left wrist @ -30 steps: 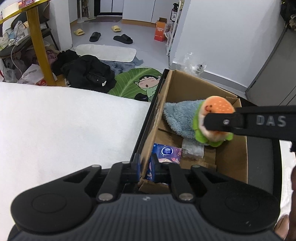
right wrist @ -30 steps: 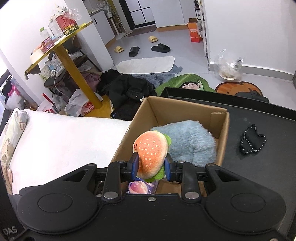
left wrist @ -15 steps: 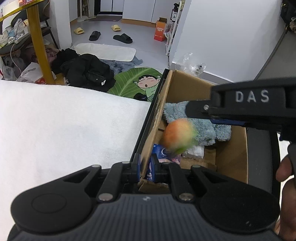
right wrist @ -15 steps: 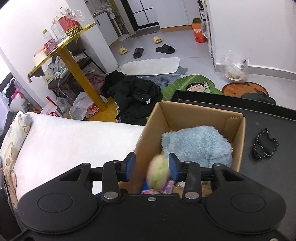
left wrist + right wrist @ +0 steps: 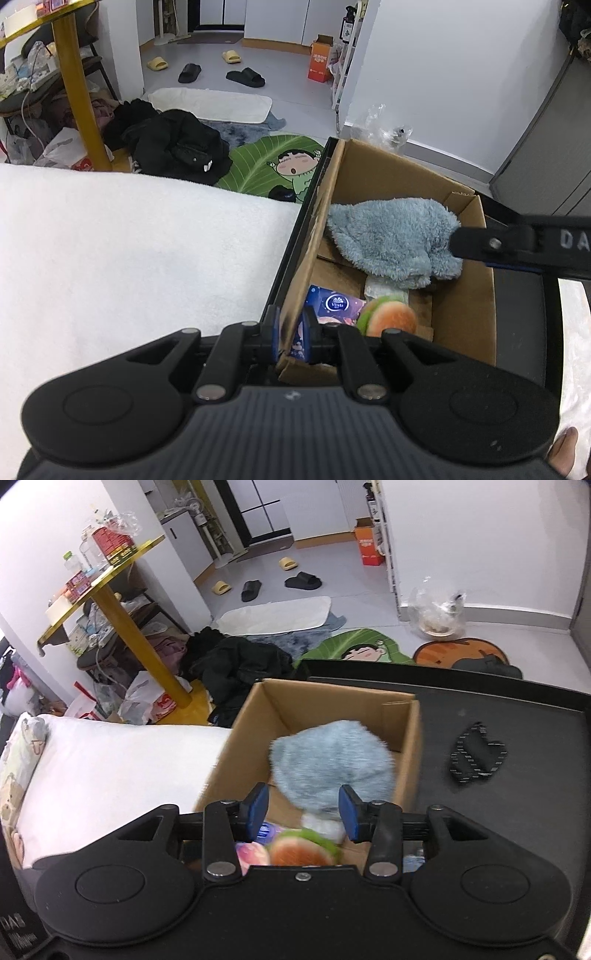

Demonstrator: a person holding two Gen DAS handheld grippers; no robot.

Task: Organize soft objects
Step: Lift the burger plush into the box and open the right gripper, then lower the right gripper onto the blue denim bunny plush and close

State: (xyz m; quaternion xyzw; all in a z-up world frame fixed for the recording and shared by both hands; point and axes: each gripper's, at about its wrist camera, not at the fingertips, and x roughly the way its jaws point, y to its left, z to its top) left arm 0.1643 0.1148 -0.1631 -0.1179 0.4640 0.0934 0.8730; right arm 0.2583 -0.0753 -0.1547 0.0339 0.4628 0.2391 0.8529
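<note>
A cardboard box (image 5: pixel 469 317) stands on a black table beside a white bed. My left gripper (image 5: pixel 290 334) is shut on the box's near left wall. Inside lie a fluffy blue plush (image 5: pixel 391 240), a purple tissue pack (image 5: pixel 334 304) and the burger plush (image 5: pixel 389 319) at the near end. My right gripper (image 5: pixel 301 810) is open and empty above the box (image 5: pixel 332 705), with the burger plush (image 5: pixel 303 851) lying below its jaws and the blue plush (image 5: pixel 332 764) just ahead. Its arm crosses the right side of the left wrist view (image 5: pixel 517 245).
The white bed (image 5: pixel 129 251) lies left of the box. A black mesh item (image 5: pixel 476 753) lies on the black table (image 5: pixel 517 812) right of the box. Clothes, mats and slippers cover the floor beyond, beside a yellow-legged table (image 5: pixel 147 646).
My right gripper opened and let the burger plush drop; it now lies at the near end of the box. The right gripper moved back and to the right. The left gripper kept its hold.
</note>
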